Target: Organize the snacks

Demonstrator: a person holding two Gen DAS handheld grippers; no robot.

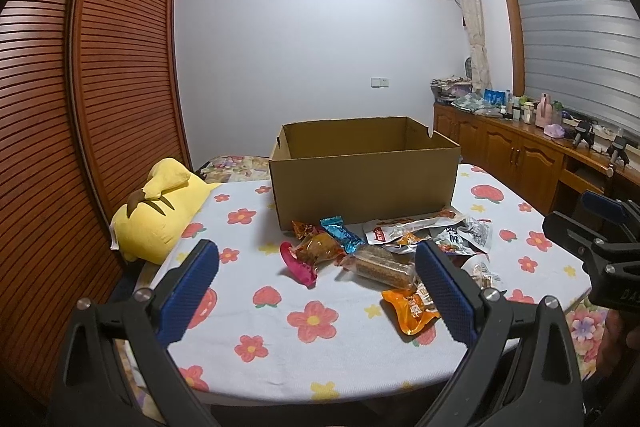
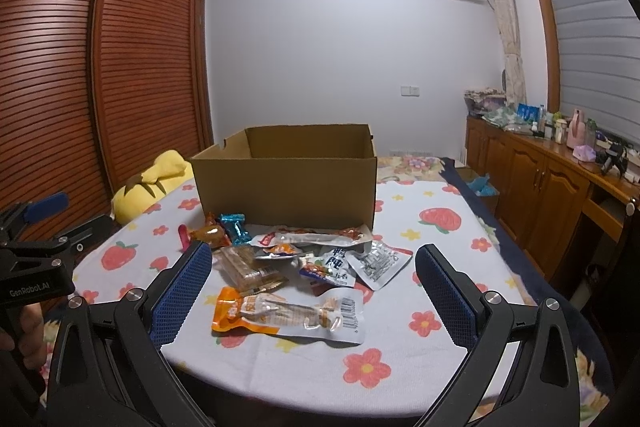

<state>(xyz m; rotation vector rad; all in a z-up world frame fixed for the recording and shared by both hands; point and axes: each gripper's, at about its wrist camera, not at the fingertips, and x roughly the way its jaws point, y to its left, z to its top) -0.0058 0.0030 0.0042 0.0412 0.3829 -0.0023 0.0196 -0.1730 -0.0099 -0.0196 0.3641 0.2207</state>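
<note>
Left wrist view: the left gripper [image 1: 316, 291] is hanging above the near part of the table, jaws spread wide, nothing between them. Just ahead of the gap a clear packet of brown bars [image 1: 382, 265] is lying, with a pink-ended candy [image 1: 308, 255] to its left and a blue foil candy [image 1: 342, 233] beyond that; an orange packet [image 1: 412, 309] is sitting against the inner face of the right-side finger. Right wrist view: the right gripper [image 2: 314, 293] is likewise gaping wide and empty, and a long clear-and-orange packet [image 2: 288, 315] is lying between the two fingers, low in the gap, not yet touched as far as can be told. Past it, a white printed pouch [image 2: 332, 267] and a silver pouch [image 2: 378, 263] are overlapping in the loose pile. Beyond the whole pile the open cardboard box [image 2: 284, 187] is standing upright on the flowered tablecloth [image 2: 420, 267]; its floor is hidden, so contents cannot be told. A yellow plush [image 1: 160, 211] is resting far off to the left of the jaws. Judgement: the sorting is barely starting, with all visible snacks outside the box. Next move is likely calling for the right jaws dropping onto the nearest packet, closing on its flat body, then lifting over the box wall.
</note>
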